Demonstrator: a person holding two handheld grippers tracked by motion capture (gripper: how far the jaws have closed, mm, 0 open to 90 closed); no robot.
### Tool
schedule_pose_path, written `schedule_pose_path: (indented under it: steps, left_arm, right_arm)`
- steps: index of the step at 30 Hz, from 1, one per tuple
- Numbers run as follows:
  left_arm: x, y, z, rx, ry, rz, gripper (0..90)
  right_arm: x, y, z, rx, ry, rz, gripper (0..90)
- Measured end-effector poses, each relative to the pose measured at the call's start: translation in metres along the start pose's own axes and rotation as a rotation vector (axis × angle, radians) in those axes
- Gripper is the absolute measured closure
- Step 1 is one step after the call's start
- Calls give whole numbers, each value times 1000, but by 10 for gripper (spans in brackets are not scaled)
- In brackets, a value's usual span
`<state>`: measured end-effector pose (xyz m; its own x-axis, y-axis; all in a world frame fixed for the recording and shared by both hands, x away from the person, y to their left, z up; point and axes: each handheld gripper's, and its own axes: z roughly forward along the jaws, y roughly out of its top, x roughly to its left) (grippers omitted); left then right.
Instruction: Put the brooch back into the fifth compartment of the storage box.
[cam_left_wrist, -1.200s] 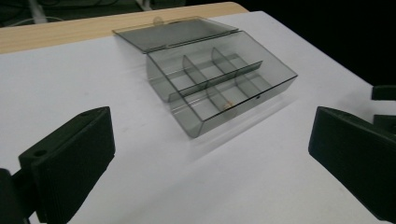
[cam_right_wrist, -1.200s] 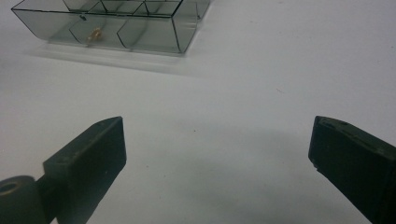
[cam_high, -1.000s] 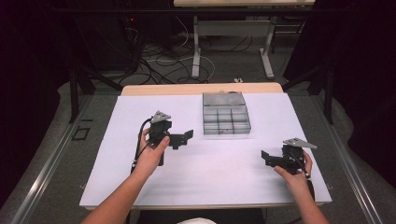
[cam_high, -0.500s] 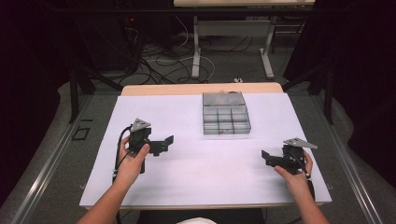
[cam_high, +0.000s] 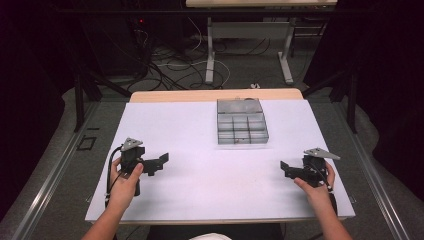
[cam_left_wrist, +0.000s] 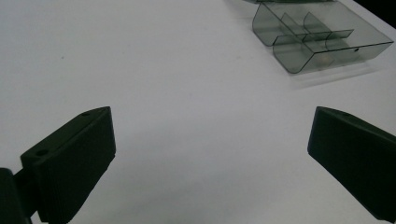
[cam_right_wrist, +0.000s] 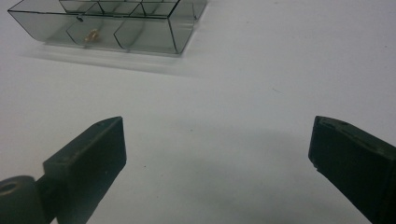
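Presently on the white worktop (cam_high: 220, 150): one clear smoke-grey compartment box (cam_high: 241, 128), divided into small cells, set toward the far edge, right of centre. A small brass-coloured item (cam_right_wrist: 92, 34) lies in one near-row cell; its kind cannot be told. Left gripper (cam_high: 159, 161): held in the person's left hand (cam_high: 124, 181), low over the near-left worktop, jaws spread wide, nothing between them. Right gripper (cam_high: 286, 169): held in the right hand (cam_high: 314, 186) at the near-right, jaws likewise wide apart and empty. Both grippers sit well apart from the box.
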<state>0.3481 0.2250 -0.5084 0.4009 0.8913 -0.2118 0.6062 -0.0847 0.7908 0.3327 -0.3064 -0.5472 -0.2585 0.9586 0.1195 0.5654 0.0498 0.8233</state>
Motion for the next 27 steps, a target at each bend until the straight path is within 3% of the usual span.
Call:
schedule_pose_path:
  steps: [11,27]
  left_arm:
    - [21,-27,6,26,22,-84,12]
    - [32,-33,15,70,61,-66,17]
  right_arm:
    - [1,0,0,2,4,-9,38]
    - [2,1,0,5,15,-11,37]
